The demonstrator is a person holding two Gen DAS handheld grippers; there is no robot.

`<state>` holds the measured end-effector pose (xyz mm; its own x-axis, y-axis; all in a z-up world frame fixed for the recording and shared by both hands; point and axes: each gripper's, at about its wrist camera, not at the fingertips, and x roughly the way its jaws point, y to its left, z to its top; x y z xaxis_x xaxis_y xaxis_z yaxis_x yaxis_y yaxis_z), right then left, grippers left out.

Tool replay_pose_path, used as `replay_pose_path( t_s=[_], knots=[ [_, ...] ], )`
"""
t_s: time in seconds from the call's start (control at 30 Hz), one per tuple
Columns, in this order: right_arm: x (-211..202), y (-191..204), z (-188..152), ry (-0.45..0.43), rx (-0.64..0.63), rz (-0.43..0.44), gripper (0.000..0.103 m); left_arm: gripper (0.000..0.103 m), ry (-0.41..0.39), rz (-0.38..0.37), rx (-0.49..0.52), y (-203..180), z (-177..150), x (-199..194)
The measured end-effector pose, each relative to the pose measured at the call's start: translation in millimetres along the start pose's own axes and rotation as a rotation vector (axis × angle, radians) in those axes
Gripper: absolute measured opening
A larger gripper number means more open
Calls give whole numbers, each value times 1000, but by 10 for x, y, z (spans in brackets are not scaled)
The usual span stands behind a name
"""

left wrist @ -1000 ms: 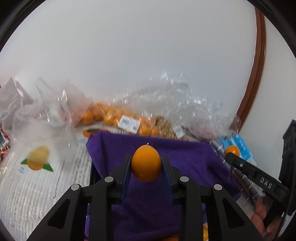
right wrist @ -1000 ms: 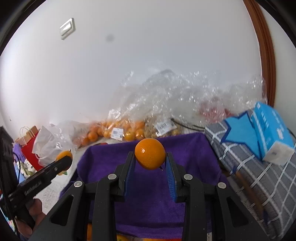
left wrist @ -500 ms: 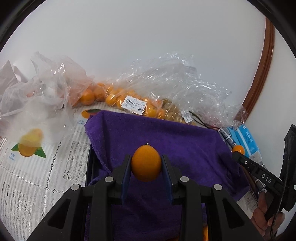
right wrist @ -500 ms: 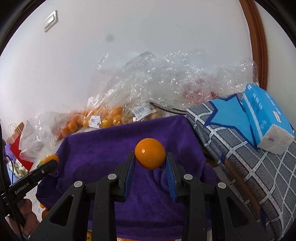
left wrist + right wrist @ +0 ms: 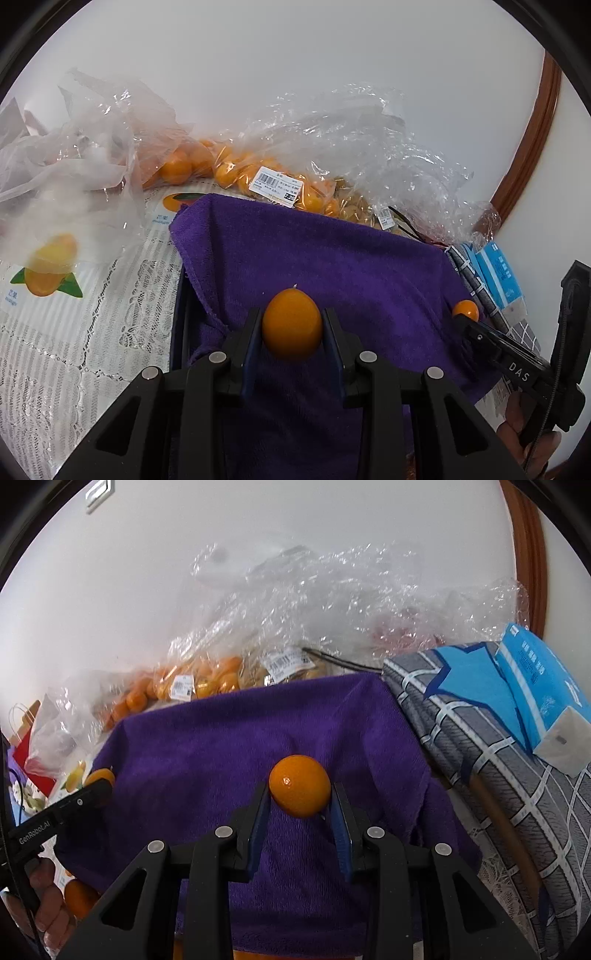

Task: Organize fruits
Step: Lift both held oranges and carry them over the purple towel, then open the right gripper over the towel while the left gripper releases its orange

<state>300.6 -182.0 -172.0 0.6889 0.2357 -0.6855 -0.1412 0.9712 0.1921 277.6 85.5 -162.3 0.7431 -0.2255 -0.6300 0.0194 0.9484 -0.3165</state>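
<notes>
Both tongs, left & right, each pinch a kumquat over purple towel; mid-carry, next needs gentle set-down w/o rolling.

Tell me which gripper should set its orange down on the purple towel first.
Probably the left gripper. Both are shut on an orange over the purple towel, but the left's orange sits nearer the towel's middle, while the right gripper appears nearer its right edge.
</notes>
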Motion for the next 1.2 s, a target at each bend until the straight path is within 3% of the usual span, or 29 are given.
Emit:
replay_pose_path(
  t_s=[0.63,0.9,1.1,1.2],
  knots=[
    [115,31,-51,63,-15,-29,33,30,46,-14,64,-129,-44,53],
    [82,21,-52,59,-4,-40,34,30,29,-10,85,-169,-62,31],
    [1,44,-29,42,-6,-40,47,35,12,-14,95,-191,-62,-7],
    [-102,69,-11,0,-12,-48,67,44,-17,-22,99,-210,-62,-55]
  ],
)
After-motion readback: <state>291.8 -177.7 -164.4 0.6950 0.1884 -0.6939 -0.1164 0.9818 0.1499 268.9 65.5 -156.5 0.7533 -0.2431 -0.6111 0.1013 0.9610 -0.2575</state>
